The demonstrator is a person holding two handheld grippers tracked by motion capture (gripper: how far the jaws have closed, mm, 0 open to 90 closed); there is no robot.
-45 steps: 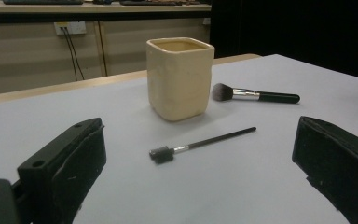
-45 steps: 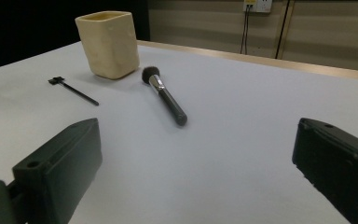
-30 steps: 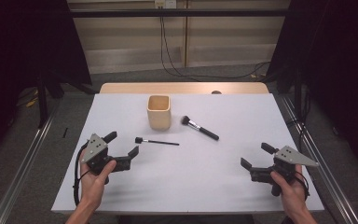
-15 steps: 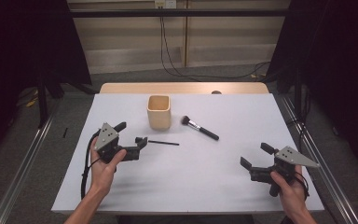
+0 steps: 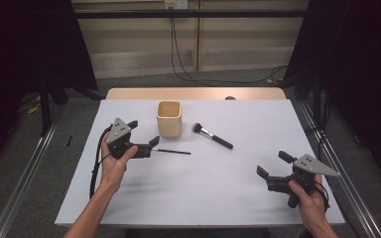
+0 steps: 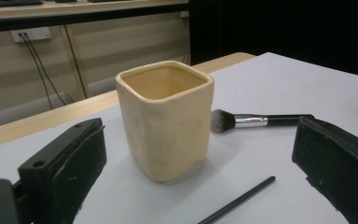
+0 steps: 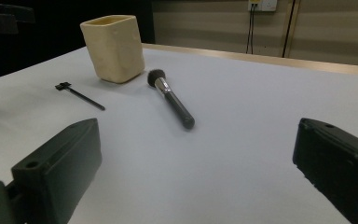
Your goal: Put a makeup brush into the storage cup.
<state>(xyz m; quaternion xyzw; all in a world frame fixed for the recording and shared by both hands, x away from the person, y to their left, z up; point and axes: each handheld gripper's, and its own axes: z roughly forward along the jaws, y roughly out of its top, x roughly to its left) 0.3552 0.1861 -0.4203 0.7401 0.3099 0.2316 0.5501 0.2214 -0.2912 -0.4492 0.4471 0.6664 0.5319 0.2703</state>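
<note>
On top of the white table [image 5: 193, 198] — one cream square cup [image 5: 168, 119], upright, no print or label readable on it in any view. Two brushes: one big powder brush [image 5: 212, 135] with a black handle and silver ferrule, lying just right of the cup, apart from it; one thin black brush [image 5: 171, 151] lying flat in front of the cup, no lettering legible on either. Two hand-held grippers, no readable marks. Left gripper [image 5: 144, 139] sits at the thin brush's left end, jaws spread wide — in the left gripper view the cup [image 6: 165, 119] stands between them and the thin brush's stem [image 6: 237, 200] lies low between them, nothing clamped. Right gripper [image 5: 273, 168] is at the near right of the table, well apart from everything, jaws also spread, holding nothing; its view shows the cup [image 7: 114, 46], powder brush [image 7: 172, 102] and thin brush [image 7: 79, 95] far ahead.
</note>
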